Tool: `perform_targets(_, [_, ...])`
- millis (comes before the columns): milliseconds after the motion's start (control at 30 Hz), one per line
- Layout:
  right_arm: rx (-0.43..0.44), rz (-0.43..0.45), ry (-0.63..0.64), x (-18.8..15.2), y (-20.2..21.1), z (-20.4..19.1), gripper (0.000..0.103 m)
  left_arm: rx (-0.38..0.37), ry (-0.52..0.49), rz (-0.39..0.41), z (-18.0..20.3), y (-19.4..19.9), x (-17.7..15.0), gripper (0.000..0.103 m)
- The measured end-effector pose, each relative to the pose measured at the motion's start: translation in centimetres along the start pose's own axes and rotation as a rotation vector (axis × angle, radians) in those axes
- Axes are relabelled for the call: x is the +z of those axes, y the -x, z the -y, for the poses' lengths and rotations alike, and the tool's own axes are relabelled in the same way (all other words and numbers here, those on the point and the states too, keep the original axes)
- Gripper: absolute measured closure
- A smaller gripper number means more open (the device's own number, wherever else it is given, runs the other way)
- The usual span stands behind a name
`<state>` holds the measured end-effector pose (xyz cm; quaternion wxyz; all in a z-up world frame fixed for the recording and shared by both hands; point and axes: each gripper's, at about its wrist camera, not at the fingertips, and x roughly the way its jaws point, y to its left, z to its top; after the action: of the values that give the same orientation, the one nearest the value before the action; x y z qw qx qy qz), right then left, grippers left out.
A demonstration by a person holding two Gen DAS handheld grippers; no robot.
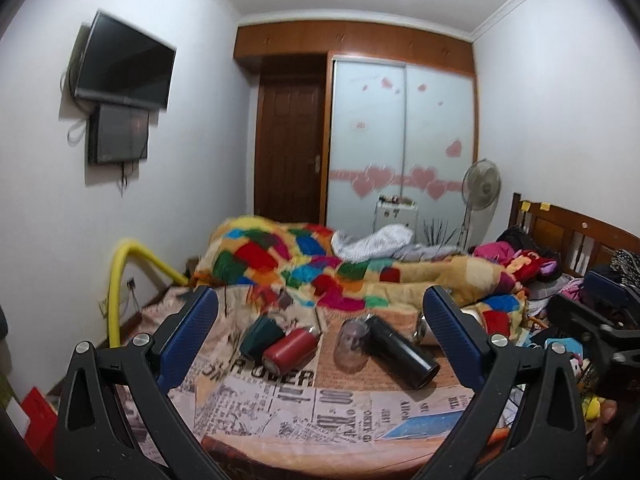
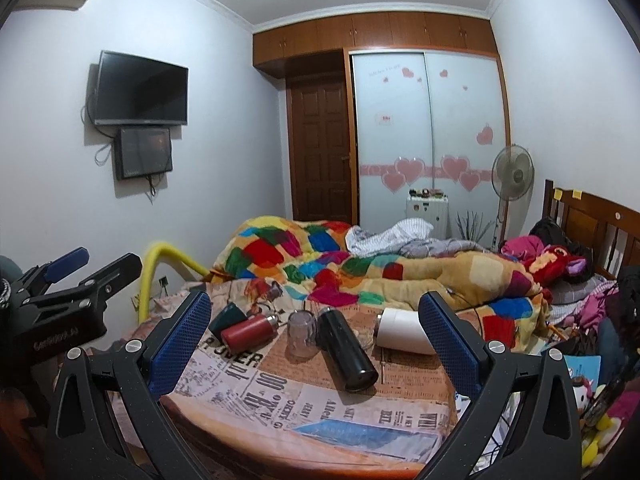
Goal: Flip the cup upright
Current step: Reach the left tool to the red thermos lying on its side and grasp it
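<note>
Both tongs, left (image 1: 320,332) and right (image 2: 316,328), gape wide; clear cup (image 2: 300,332) stands mouth-down, axis vertical.

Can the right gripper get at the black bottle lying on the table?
Probably yes. The right gripper is open, the black bottle lies straight ahead between its fingers, and nothing blocks its near end.

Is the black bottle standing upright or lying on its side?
Lying on its side: the black bottle rests lengthwise on the newspaper-print cloth.
</note>
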<state>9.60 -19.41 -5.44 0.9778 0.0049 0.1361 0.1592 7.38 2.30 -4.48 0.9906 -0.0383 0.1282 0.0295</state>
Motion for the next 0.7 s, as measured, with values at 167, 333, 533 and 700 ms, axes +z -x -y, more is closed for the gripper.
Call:
perform_targets(167, [-0.019, -0.057, -0.01, -0.7, -2.6, 0.7, 0.0, -0.033, 0.023, -0.161, -3.7, -7.5, -1.4, 0.0])
perform_targets(333, [-0.055, -0.105, -0.013, -1.4, -5.1, 1.5, 0.0, -0.095, -0.001, -0.376, -6.6, -16.4, -4.2, 0.0])
perform_targets(533, [-0.102, -0.196, -0.033, -2.8, -8.9, 2.8, 0.0, -0.093, -0.036, -0.563, -7.5, -25.2, -8.3, 0.0])
perform_targets(700, [-0.126, -0.271, -0.048, -4.2, -11.4, 3.7, 0.0, -0.092, -0.106, -0.682, -7.5, -31.0, -10.8, 0.006])
